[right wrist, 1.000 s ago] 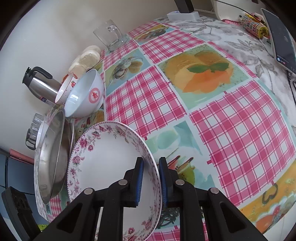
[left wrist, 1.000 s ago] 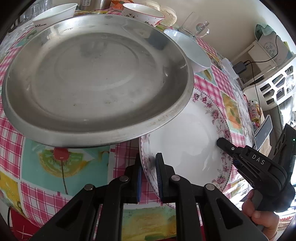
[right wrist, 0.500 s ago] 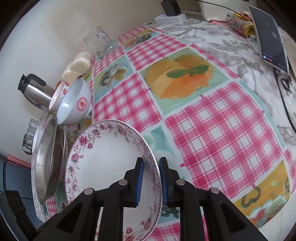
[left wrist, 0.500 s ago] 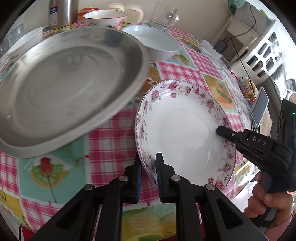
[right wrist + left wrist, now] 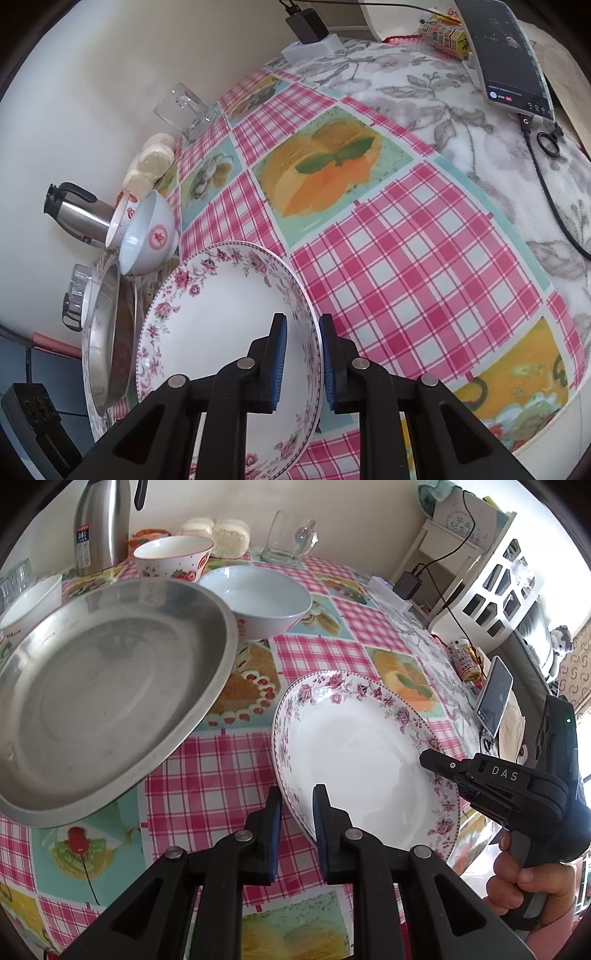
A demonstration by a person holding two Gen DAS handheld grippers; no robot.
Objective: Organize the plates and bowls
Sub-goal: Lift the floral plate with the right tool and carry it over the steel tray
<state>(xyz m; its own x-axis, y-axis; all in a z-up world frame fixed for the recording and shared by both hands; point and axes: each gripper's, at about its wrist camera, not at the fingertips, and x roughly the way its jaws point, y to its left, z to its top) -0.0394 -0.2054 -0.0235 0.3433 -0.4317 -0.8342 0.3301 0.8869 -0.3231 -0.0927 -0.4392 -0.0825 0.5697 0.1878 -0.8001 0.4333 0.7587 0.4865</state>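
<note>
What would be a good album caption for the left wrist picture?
Both grippers, left gripper and right gripper, pinch the floral plate beside the steel pan.

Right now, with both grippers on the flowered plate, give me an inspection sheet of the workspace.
Surface: pink checked tablecloth, grey floral cloth beyond.
Job's things: white rose-rimmed plate held tilted; steel tray; pale blue bowl; floral bowl.
Clutter: steel thermos, glass mug, phone.
Grippers: left gripper and right gripper clamp opposite rims.
Cables: black lead from phone.
Surroundings: white shelf.
</note>
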